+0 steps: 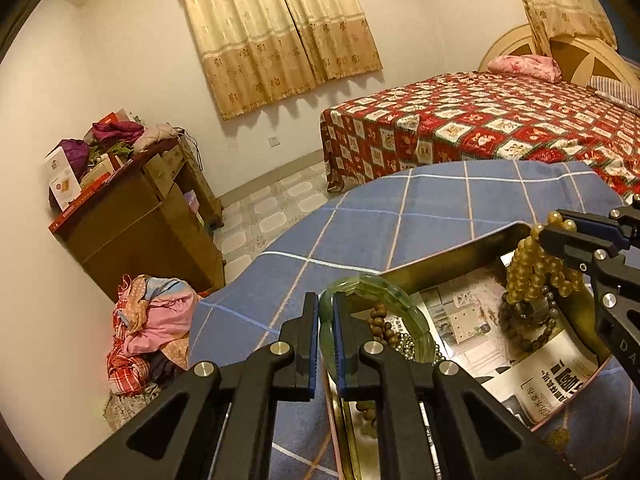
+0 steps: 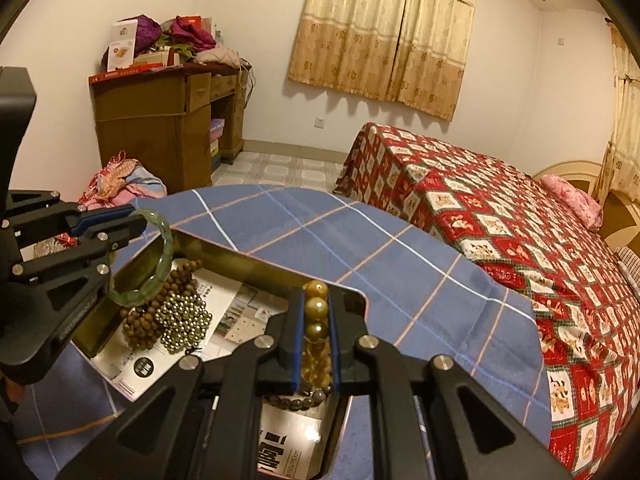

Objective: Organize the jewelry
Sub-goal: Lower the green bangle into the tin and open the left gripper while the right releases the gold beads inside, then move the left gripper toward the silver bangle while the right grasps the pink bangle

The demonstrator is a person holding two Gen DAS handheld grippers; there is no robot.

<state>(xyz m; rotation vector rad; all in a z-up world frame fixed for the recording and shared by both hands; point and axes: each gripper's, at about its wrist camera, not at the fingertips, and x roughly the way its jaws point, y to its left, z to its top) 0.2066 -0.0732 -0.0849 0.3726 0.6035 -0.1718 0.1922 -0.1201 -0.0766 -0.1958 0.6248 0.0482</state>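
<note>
My left gripper (image 1: pixel 326 312) is shut on a pale green jade bangle (image 1: pixel 384 300) and holds it over the left end of a gold metal tray (image 1: pixel 452 252). The bangle also shows in the right wrist view (image 2: pixel 160 256). My right gripper (image 2: pixel 316 312) is shut on a strand of amber beads (image 2: pixel 316 308), lifted over the tray's right end; the strand hangs in a bunch in the left wrist view (image 1: pixel 536 272). In the tray, on newspaper, lie a brown wooden bead bracelet (image 2: pixel 176 280), a heap of small brass beads (image 2: pixel 184 320) and a dark bead bracelet (image 1: pixel 524 324).
The tray (image 2: pixel 240 260) sits on a round table with a blue checked cloth (image 2: pixel 380 264). A bed with a red patterned cover (image 2: pixel 520 216) is to the right. A wooden desk piled with things (image 2: pixel 160 112) and a heap of clothes (image 1: pixel 152 332) are on the left.
</note>
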